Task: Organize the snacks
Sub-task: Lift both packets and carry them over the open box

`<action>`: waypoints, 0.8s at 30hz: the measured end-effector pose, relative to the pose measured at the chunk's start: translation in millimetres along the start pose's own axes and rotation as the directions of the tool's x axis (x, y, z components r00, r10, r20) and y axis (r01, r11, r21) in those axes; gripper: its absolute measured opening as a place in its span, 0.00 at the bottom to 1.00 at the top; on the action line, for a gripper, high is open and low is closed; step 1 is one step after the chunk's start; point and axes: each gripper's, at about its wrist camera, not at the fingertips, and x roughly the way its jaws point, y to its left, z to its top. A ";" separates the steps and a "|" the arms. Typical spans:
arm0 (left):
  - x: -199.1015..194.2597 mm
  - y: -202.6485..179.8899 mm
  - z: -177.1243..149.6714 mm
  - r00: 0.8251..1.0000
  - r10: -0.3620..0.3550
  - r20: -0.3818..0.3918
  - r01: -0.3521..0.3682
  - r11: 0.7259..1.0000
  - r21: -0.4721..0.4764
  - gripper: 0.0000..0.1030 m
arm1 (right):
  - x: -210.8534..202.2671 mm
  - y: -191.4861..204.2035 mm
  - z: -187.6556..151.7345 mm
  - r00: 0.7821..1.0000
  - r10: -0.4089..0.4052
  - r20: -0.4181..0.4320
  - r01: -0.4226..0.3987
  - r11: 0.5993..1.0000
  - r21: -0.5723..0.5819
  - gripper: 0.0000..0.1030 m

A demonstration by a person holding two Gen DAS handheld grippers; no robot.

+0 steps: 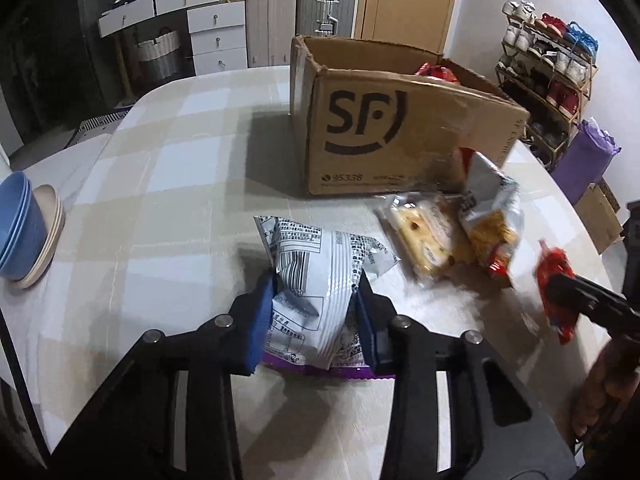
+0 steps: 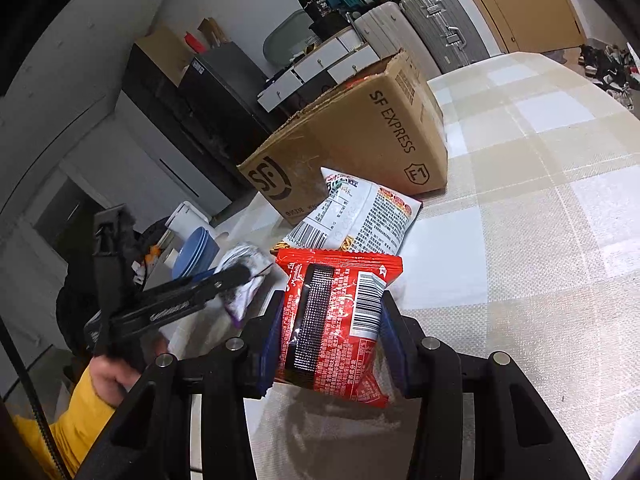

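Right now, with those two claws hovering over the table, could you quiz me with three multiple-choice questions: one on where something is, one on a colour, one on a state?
1. Where does the cardboard box stand?
A. on the table
B. on the floor
C. on the shoe rack

2. What colour is the packet in the right claw?
A. green
B. red
C. yellow

3. What is the left claw doing?
A. hanging open and empty
B. gripping a bowl
C. closed on a white and purple snack bag

Answers:
1 A: the box sits on the checked tablecloth, behind the loose snacks.
2 B: the wrapper between the blue pads is red with a barcode.
3 C: both pads press the bag's sides and crease it.
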 end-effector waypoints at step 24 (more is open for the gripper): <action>-151.0 -41.5 -62.9 0.977 -0.167 0.131 0.171 0.985 -0.023 0.33 | -120.0 86.4 -8.0 0.977 -0.016 0.212 0.045 0.990 -0.133 0.44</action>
